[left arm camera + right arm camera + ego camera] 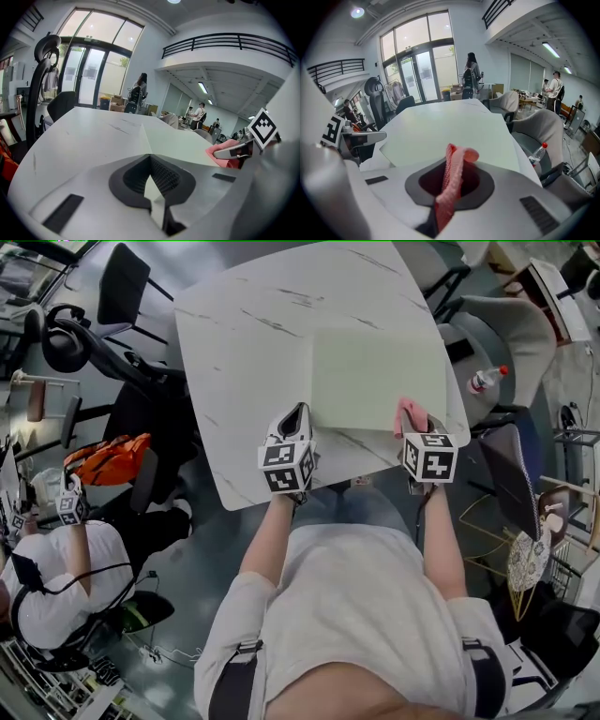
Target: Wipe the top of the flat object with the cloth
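A pale green flat sheet (375, 376) lies on the white marbled table (244, 381). My left gripper (297, 418) sits at the sheet's near left corner, shut, with a pale wedge of the sheet (153, 194) pinched between its jaws. Over the near right corner, my right gripper (412, 425) is shut on a pink cloth (409, 414). In the right gripper view the cloth (457, 164) stands up from the jaws and folds over at the top, above the sheet (440, 136). In the left gripper view the pink cloth (220, 151) shows at the right.
A water bottle (486, 379) with a red cap stands on a grey armchair (506, 334) right of the table. Black office chairs (122, 282) and an orange item (108, 457) are at the left, where another person (56, 568) sits. The table's near edge runs just below both grippers.
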{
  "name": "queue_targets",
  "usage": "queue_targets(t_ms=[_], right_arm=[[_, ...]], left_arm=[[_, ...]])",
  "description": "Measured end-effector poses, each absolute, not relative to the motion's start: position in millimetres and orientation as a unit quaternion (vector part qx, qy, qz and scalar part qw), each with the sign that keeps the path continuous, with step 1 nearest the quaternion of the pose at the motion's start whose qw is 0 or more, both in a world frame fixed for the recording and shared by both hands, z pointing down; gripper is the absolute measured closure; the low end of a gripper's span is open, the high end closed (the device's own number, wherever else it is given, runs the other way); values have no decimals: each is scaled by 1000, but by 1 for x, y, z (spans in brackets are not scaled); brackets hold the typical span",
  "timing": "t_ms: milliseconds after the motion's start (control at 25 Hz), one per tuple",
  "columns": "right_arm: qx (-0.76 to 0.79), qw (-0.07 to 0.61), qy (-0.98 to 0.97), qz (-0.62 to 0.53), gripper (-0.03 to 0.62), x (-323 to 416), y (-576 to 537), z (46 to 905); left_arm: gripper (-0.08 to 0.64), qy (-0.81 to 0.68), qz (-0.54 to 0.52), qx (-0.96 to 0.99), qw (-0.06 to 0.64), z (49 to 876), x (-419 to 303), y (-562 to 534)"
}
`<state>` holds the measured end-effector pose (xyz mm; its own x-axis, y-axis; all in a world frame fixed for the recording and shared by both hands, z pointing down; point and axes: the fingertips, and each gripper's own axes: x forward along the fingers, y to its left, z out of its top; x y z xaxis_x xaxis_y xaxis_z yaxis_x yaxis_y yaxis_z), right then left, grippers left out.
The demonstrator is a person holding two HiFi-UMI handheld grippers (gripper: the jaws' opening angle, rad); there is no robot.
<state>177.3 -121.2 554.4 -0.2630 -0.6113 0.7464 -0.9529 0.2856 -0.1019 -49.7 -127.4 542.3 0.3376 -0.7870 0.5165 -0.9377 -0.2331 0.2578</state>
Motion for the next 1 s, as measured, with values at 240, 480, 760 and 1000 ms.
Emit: queue_targets(t_ms=[240,480,760,1000], right_arm=[[525,300,-747,276,565,142,-122,554],[522,302,-752,266,565,104,-126,553],[521,295,-757,262,565,66,-126,553],[507,288,-769,261,565,32,-124,551]], left_arm=[[546,-543,148,777,283,554,-57,-115],[546,-510,149,793,298,562,-55,-108],[546,-470,151,815,304,566,-46,-103],[546,-452,150,823,311,567,-45,-100]])
